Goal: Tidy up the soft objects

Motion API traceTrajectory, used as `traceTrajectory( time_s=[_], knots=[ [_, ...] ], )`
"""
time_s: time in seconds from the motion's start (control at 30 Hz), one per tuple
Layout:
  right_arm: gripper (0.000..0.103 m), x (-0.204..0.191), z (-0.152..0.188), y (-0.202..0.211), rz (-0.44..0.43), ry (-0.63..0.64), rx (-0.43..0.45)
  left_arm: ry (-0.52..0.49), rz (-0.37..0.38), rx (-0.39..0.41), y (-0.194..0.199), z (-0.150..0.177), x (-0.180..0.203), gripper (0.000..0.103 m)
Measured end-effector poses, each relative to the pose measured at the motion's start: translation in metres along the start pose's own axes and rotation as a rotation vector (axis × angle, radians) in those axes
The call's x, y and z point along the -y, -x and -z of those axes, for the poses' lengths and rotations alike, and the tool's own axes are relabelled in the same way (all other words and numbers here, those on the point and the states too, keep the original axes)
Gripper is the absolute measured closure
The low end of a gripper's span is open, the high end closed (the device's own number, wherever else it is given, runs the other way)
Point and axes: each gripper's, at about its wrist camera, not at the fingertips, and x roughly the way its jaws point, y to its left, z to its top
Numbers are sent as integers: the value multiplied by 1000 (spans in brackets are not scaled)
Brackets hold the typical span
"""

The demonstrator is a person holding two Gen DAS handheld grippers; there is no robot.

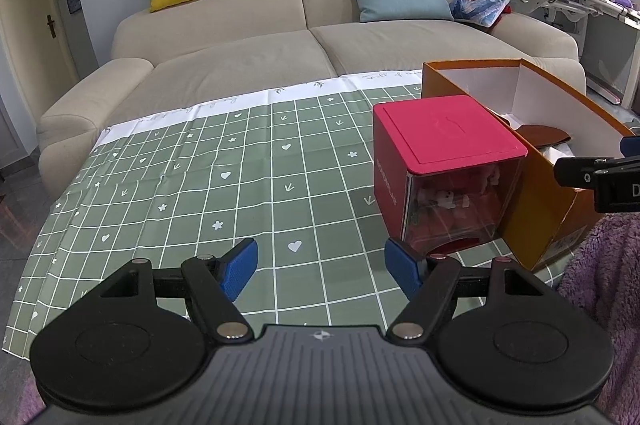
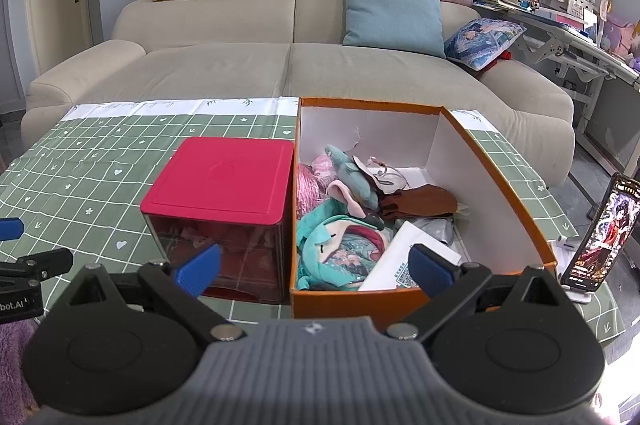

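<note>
The left hand-held gripper (image 1: 320,267) hangs spread over the green checked counter (image 1: 224,185), nothing between its pads. The right hand-held gripper (image 2: 316,271) is spread too, empty. Only the right wrist view looks into the orange box (image 2: 500,181), where the soft toys (image 2: 340,225) lie heaped; at its 9 o'clock, touching it, stands the red-lidded case (image 2: 224,181). A phone (image 2: 600,237) stands at the box's 3 o'clock.

Two handheld tools of one make: left tool (image 1: 320,267) and right tool (image 2: 316,271). Ribbed dark-grey housing nearest, small round emblem at its far edge. Black round discs on both sides, black linkage arms with silver pivot pins. Blue textured fingertips (image 2: 200,270). Fuzzy purple sleeve (image 1: 600,285) at right.
</note>
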Motion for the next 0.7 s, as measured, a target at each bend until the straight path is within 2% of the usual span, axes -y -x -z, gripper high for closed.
traceTrajectory(
  time_s=[0.7],
  knots=[
    [5,1,0,0,-1,0,-2,-2,3,-1,-2,1,-2,18]
  ],
)
